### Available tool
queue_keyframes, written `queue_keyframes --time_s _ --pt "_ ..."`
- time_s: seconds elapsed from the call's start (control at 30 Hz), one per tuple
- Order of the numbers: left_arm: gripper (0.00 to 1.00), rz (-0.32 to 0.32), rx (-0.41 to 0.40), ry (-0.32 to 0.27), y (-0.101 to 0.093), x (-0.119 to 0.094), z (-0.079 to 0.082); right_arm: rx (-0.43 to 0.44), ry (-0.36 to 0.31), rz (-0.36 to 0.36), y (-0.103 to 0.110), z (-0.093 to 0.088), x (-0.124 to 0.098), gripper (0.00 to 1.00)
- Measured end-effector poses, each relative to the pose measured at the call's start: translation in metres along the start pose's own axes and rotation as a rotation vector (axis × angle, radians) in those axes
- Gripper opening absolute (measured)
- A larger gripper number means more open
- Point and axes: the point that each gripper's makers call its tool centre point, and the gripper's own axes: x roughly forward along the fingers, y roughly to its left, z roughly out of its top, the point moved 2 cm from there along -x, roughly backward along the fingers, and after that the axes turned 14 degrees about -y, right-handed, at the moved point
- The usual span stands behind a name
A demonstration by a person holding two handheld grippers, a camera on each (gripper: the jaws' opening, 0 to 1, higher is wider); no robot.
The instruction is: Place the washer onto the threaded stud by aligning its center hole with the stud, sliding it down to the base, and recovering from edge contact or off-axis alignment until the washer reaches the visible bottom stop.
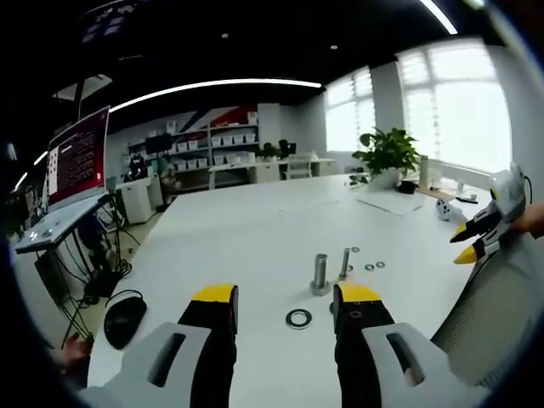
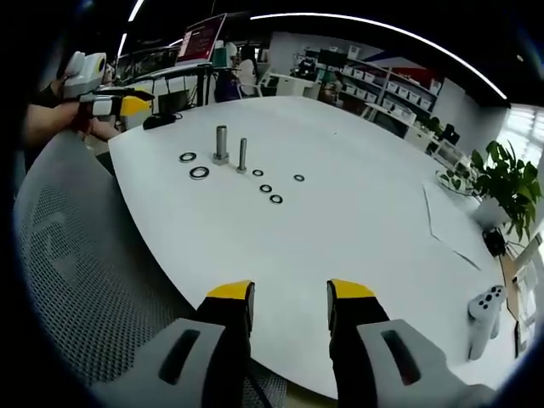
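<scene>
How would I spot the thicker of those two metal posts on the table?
On the white table, two upright studs stand side by side among scattered washers. The thicker stud is wider and slightly taller than the thin stud, with two large washers lying beside its base.

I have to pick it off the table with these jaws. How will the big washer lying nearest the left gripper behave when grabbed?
The washer lies flat on the smooth white table, so it will probably slide rather than lift. It looks like thin rigid metal: likely stiff, light and slippery. Tipped on edge, it may roll.
</scene>
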Motion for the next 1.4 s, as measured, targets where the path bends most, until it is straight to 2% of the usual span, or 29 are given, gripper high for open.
queue_keyframes --time_s 1.03,1.17,1.23,1.4 --pt "0.43 0.005 0.009 0.013 0.001 -0.001 -0.002 0.002 0.012 0.014 0.003 -0.002 0.000 0.37" --pt "0.43 0.003 0.013 0.032 0.001 -0.001 -0.006 -0.002 0.014 0.018 0.003 -0.002 0.000 0.37" --pt "0.43 -0.020 0.023 0.084 -0.002 0.000 -0.014 -0.017 0.019 0.023 0.004 -0.002 0.000 0.39" --pt "0.41 -0.048 0.046 0.118 -0.007 0.001 -0.020 -0.018 0.032 0.050 0.009 -0.003 0.001 0.39"
